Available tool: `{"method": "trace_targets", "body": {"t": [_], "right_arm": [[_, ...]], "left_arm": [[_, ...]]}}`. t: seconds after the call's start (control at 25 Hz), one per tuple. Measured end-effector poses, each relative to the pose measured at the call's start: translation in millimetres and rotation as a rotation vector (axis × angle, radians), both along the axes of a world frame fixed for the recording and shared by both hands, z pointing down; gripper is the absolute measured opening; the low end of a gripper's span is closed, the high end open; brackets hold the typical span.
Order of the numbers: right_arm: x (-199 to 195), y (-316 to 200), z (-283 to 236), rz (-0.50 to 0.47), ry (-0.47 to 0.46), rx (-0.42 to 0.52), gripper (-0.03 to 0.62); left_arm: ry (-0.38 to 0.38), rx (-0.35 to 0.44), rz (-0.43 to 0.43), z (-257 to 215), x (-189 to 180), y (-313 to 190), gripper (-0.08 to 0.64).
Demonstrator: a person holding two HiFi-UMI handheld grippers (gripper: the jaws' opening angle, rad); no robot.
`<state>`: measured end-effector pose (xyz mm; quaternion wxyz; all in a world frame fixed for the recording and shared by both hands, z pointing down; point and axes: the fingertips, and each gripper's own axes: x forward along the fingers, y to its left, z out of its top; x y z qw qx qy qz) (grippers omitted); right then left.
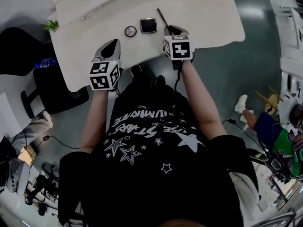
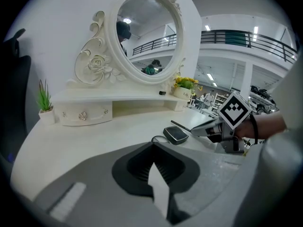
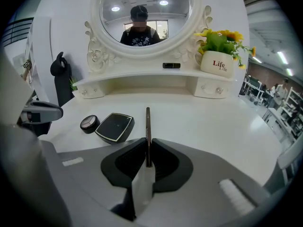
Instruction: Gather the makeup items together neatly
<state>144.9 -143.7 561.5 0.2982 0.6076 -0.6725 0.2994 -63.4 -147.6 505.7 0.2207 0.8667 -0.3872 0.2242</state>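
From the head view, your right gripper [image 1: 169, 30] reaches over the near edge of the vanity top [image 1: 208, 11], clenched on the near end of a thin dark pencil [image 1: 162, 16] that points away toward the back edge. Just left of the pencil lies the square compact [image 1: 148, 25], and just left of that the round compact [image 1: 130, 31], all three close to the middle of the near edge. Your left gripper [image 1: 110, 45] hangs over the near edge, left of the round compact and apart from it. A small plant [image 1: 51, 25] stands at the far left corner. In the left gripper view, your left gripper [image 2: 152, 149] has its jaws pressed together with nothing between them; beyond it sit the square compact [image 2: 176, 134] and the pencil [image 2: 182, 126], with your right gripper [image 2: 198, 131] coming in from the right, and the mirror [image 2: 147, 32] rises at the back edge. In the right gripper view, your right gripper [image 3: 148, 148] is clamped on the pencil [image 3: 147, 126], which juts straight out between the pads. The square compact [image 3: 114, 126] and round compact [image 3: 89, 123] lie to its left, touching or nearly so, and a flower pot [image 3: 218, 63] stands on the shelf at the back right.
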Motion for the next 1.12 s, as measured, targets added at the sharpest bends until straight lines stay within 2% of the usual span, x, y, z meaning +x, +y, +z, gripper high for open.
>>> {"method": "trace_targets", "body": {"t": [0.36,0.52,0.6,0.72,1.12], "right_arm": [[-4,4,10,0.024,0.013,-0.011,0.070],[-4,2,11,0.003,0.012,-0.015,0.072],[-5,3,10,-0.012,0.002,-0.027,0.091],[-6,2,4,-0.022,-0.016,-0.032,0.193],[16,-42,-40,0.027,0.001,0.077,0.233]], "left_arm": [[-0.003,-0.003,-0.005,3,-1,7,0.002],[0.001,-0.002,-0.004,4,1,5,0.002],[0.007,-0.004,-0.003,4,2,3,0.002],[0.016,0.000,-0.005,1,3,-2,0.002],[0.054,0.031,-0.023,-8,-5,-40,0.002]]}}
